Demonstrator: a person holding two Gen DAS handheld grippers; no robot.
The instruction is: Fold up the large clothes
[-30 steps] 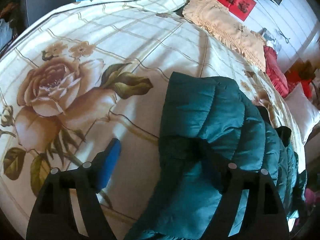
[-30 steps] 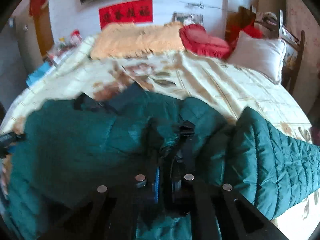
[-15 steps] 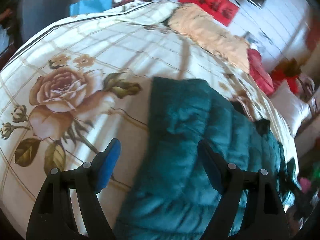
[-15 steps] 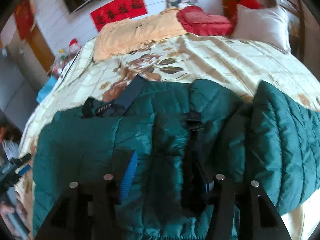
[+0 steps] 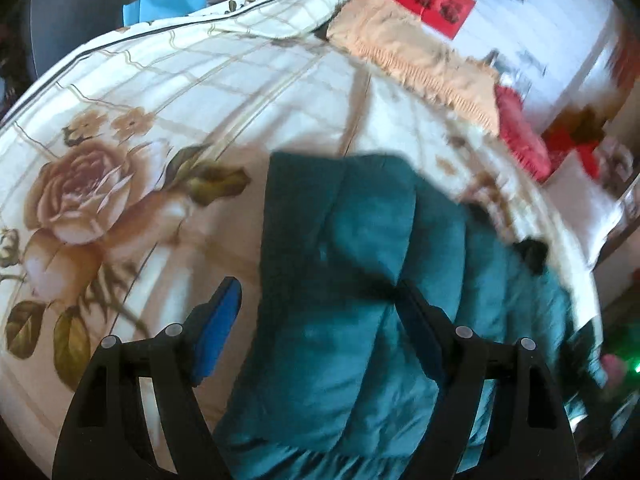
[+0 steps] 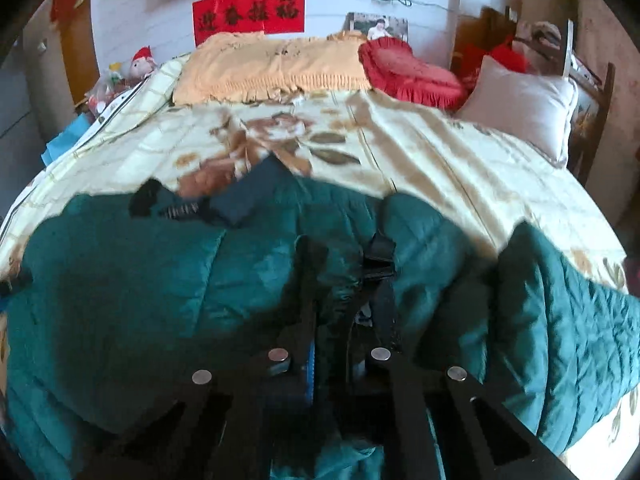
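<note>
A dark green quilted jacket (image 5: 340,232) lies spread over the flowered bedspread (image 5: 192,92). In the left wrist view my left gripper (image 5: 318,286) is open, hovering over the jacket's left edge. Its blue-padded left finger (image 5: 218,328) is above bare bedspread and its right finger (image 5: 420,332) is above the green fabric. In the right wrist view the jacket (image 6: 140,280) fills the near half of the bed, a dark collar (image 6: 244,196) at its far edge. My right gripper (image 6: 344,268) is shut on a bunched fold of the jacket near a black strap (image 6: 380,256).
At the head of the bed lie a fringed orange cover (image 6: 272,64), a red cushion (image 6: 412,72) and a white pillow (image 6: 524,104). A red banner (image 6: 248,12) hangs on the wall. Toys and clutter (image 6: 120,76) sit by the bed's left side.
My right gripper opened over the jacket half a second ago and has shut again on a fold. My left gripper stayed open and rose slightly, so the jacket's edge sits lower between its fingers.
</note>
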